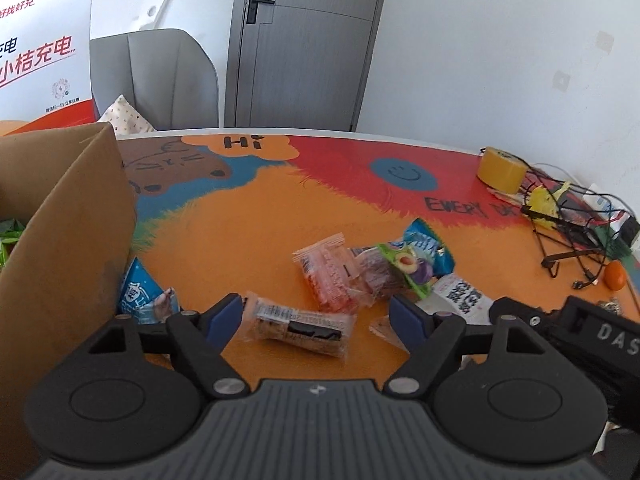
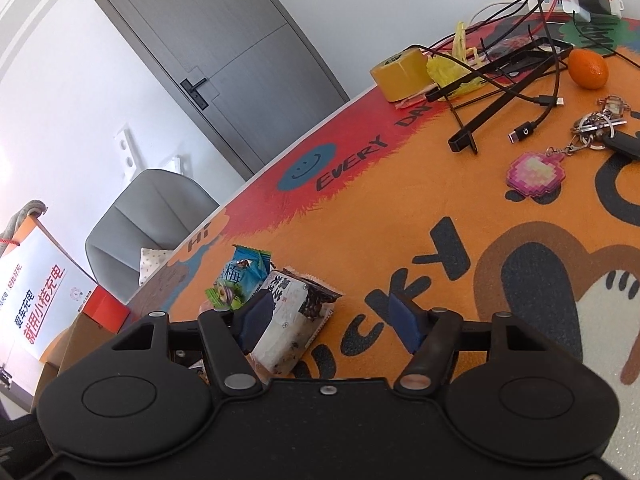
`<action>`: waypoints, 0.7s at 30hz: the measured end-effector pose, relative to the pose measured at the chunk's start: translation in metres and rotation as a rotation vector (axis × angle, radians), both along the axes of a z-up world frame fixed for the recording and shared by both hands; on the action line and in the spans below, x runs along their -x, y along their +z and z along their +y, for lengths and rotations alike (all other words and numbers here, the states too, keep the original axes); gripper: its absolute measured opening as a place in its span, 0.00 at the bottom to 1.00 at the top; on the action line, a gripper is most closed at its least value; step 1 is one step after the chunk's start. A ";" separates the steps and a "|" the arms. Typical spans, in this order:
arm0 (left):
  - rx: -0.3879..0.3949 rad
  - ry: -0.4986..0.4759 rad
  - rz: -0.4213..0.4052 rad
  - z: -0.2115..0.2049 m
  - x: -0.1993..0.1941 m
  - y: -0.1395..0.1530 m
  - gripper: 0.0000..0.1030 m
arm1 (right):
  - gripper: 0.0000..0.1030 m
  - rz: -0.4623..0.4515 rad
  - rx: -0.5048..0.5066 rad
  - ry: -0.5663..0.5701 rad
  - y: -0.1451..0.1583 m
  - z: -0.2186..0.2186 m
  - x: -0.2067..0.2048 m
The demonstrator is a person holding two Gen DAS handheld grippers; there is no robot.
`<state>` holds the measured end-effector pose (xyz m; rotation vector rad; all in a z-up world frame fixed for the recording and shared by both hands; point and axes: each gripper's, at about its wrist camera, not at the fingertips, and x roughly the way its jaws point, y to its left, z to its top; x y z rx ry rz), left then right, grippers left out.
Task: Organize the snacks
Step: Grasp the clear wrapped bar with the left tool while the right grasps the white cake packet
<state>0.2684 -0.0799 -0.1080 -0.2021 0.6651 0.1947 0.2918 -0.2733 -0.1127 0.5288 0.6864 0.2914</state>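
My left gripper (image 1: 318, 314) is open just above the table, its fingers either side of a clear-wrapped biscuit bar (image 1: 300, 324). Beyond lie a pink wafer pack (image 1: 328, 276), a green plum pack (image 1: 404, 266), a blue pack (image 1: 430, 250) and a white black-lettered pack (image 1: 460, 296). Another blue pack (image 1: 140, 292) lies against the cardboard box (image 1: 60, 256) at left. My right gripper (image 2: 332, 320) is open, low over the table; the white pack (image 2: 290, 320) lies beside its left finger, inside the gap. The blue pack (image 2: 244, 272) and the plum pack (image 2: 224, 294) lie behind.
A colourful mat (image 1: 260, 216) covers the table. At the far right are a yellow tape roll (image 1: 500, 168), tangled cables (image 2: 516, 80), a small orange (image 2: 588, 69), keys (image 2: 600, 124) and a pink keychain (image 2: 536, 174). A grey chair (image 1: 156, 76) and a door (image 1: 304, 40) stand behind.
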 end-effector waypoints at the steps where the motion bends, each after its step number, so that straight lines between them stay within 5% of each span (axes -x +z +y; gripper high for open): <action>1: -0.009 0.003 0.004 0.000 -0.002 -0.002 0.77 | 0.63 -0.002 0.003 -0.001 0.000 0.001 0.000; 7: -0.027 0.003 0.027 0.002 -0.006 -0.014 0.75 | 0.64 -0.008 0.023 0.008 0.000 0.012 -0.004; 12: -0.012 0.006 0.014 0.008 -0.004 -0.011 0.24 | 0.64 -0.004 0.029 0.034 0.001 0.026 -0.011; 16: 0.016 0.000 0.012 0.013 -0.002 -0.008 0.18 | 0.63 -0.020 0.076 0.041 0.001 0.040 -0.013; 21: 0.033 -0.010 -0.005 0.014 0.004 -0.004 0.15 | 0.30 -0.032 0.084 0.048 0.000 0.042 -0.012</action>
